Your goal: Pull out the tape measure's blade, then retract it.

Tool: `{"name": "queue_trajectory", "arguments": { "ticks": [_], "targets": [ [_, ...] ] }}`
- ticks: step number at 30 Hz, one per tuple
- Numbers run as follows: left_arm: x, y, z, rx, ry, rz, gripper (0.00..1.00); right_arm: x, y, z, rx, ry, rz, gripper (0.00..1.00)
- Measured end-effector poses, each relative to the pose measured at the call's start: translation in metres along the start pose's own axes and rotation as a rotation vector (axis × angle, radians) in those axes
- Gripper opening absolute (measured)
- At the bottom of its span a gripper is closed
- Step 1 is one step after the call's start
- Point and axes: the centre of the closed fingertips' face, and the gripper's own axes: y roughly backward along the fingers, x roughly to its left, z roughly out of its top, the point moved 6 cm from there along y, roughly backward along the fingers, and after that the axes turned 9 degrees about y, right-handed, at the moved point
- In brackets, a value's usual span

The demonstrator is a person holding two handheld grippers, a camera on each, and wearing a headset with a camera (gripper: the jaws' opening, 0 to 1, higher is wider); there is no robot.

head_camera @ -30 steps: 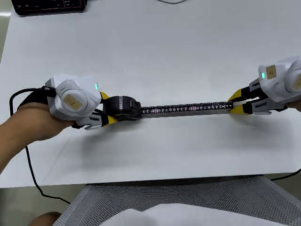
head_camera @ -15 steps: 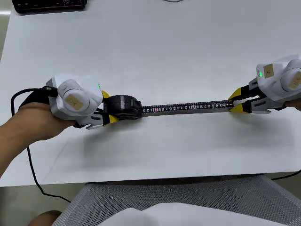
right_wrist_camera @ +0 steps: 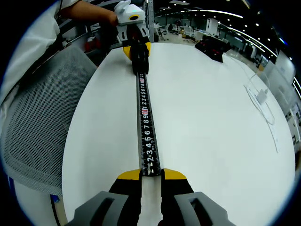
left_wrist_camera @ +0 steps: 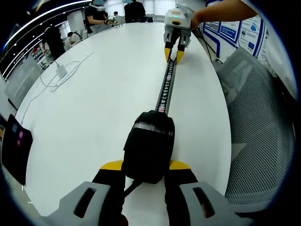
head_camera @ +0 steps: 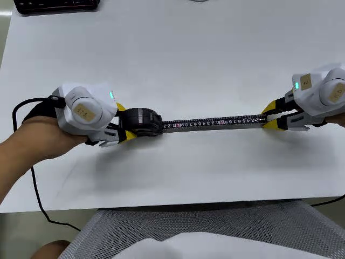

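A black tape measure case [head_camera: 140,122] sits on the white table [head_camera: 178,59], clamped between the yellow-tipped jaws of my left gripper [head_camera: 123,123]. In the left gripper view the case [left_wrist_camera: 149,146] fills the space between the jaws of that gripper [left_wrist_camera: 146,170]. The black blade [head_camera: 213,123] with white numbers stretches right from the case, just above the table. My right gripper [head_camera: 269,116] is shut on the blade's end. In the right gripper view the blade [right_wrist_camera: 146,129] runs from my right gripper [right_wrist_camera: 151,175] to the far case [right_wrist_camera: 140,56].
A black keyboard [head_camera: 56,5] lies at the table's far left corner. A mesh chair back [head_camera: 215,229] stands below the near table edge. A white charger and cable [left_wrist_camera: 60,71] lie on the far side. People stand in the background [left_wrist_camera: 54,40].
The right gripper has shifted slightly up and left with the blade end. The left gripper and case have hardly moved.
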Motion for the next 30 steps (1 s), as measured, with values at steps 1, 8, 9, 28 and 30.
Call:
{"name": "queue_trajectory", "arguments": {
  "ticks": [1, 8, 9, 28, 30],
  "targets": [
    [0.0, -0.0001, 0.0, 0.001, 0.009, 0.0, 0.28, 0.0002, 0.0, 0.0002, 0.0, -0.001, 0.0, 0.12],
    [0.0012, -0.0002, 0.0004, -0.002, 0.046, 0.002, 0.29, 0.0012, 0.0004, 0.0001, -0.002, -0.005, 0.0, 0.13],
    [0.0012, -0.0001, 0.0007, -0.002, 0.045, 0.001, 0.29, 0.0014, 0.0005, 0.0003, -0.002, -0.008, 0.002, 0.13],
    [-0.0035, 0.0042, 0.0055, -0.011, 0.04, -0.007, 0.38, -0.0004, 0.0062, 0.0012, -0.017, -0.056, -0.019, 0.25],
    [-0.0041, 0.0053, 0.0053, -0.017, 0.042, -0.007, 0.4, -0.0001, 0.0087, 0.0037, -0.042, -0.099, -0.029, 0.27]
  ]
}}
